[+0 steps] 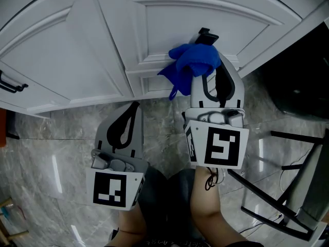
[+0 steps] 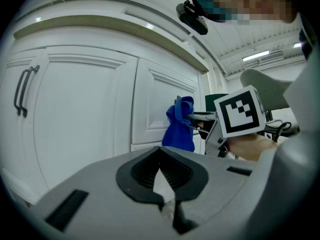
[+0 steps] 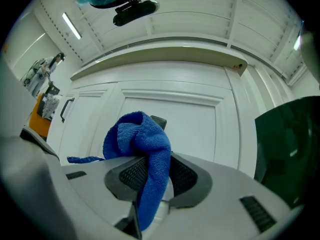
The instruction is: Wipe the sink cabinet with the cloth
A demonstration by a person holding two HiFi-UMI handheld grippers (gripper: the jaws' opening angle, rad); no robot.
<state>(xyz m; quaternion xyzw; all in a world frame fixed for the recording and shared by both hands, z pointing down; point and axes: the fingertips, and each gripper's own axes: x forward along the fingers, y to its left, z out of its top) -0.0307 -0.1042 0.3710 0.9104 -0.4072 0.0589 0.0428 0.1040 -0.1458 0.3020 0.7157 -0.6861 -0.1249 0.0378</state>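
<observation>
The right hand-held gripper (image 1: pixel 209 71) clamps the cloth (image 1: pixel 193 60), with the cabinet door (image 1: pixel 205 14) straight ahead and close. The left hand-held gripper (image 1: pixel 132 109), jaws together and empty, sits farther back.

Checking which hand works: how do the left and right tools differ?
The grey left tool is shut on nothing; the grey right tool is shut on a crumpled blue cloth. The right tool is by the white panelled cabinet door; the left tool sits lower, further back. Both face it.

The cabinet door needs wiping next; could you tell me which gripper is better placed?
Right: the right gripper is shut on the blue cloth by the cabinet door; the left gripper is shut on nothing, farther back.
</observation>
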